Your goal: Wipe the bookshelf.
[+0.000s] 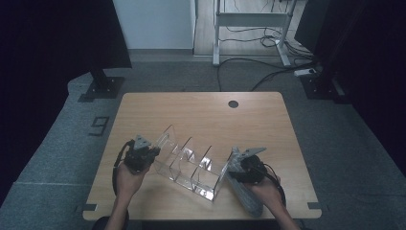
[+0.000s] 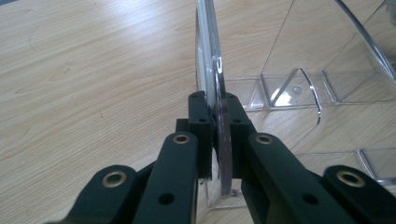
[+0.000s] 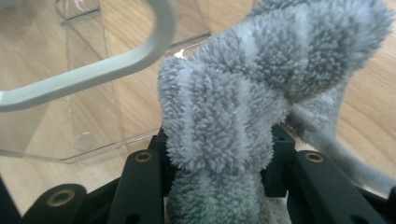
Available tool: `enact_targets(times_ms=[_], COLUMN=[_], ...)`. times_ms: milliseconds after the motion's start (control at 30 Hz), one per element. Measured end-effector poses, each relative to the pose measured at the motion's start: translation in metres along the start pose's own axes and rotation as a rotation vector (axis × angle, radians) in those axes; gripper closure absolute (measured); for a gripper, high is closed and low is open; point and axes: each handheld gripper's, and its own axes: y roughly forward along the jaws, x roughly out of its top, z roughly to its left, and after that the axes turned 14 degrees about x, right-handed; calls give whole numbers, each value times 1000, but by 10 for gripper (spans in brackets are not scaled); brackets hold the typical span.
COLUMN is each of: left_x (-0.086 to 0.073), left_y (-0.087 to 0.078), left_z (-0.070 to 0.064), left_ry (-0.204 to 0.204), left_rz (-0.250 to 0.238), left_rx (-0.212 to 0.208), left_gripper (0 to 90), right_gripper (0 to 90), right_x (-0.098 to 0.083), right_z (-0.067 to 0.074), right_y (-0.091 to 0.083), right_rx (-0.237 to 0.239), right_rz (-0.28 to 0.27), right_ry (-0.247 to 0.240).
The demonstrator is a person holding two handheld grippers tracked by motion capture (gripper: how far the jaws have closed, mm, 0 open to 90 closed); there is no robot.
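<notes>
A clear acrylic organiser [image 1: 189,165] with several compartments lies across the middle of the wooden table [image 1: 201,115]. My left gripper [image 1: 143,152] is shut on the organiser's left end wall [image 2: 215,93], the black jaws pinching the thin clear plate from both sides. My right gripper [image 1: 242,165] is shut on a grey fluffy cloth [image 3: 233,107], which bulges up between the jaws and trails back toward the person's hand [image 1: 246,196]. The cloth sits against the organiser's right end [image 3: 93,70].
The table has a round cable hole [image 1: 233,104] near its far edge. A dark stand base [image 1: 101,87] stands on the floor at the far left. A desk frame [image 1: 251,28] and cables [image 1: 268,72] lie beyond the table.
</notes>
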Motion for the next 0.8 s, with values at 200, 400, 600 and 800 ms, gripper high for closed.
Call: enact_targets(times_ms=[200, 400, 600, 800], left_x=[0, 0, 0, 0], left_y=[0, 0, 0, 0], left_z=[0, -1, -1, -1], left_ry=[1, 2, 2, 0], left_rz=[0, 0, -1, -1], left_rx=[-1, 1, 1, 3], left_gripper=[858, 858, 857, 856], right_gripper=[596, 595, 594, 594], right_x=[4, 8, 8, 7], right_z=[-8, -17, -21, -21], right_y=[1, 2, 5, 12], right_rx=[-27, -56, -66, -82], right_rz=[4, 10, 23, 45], right_ry=[7, 23, 26, 15])
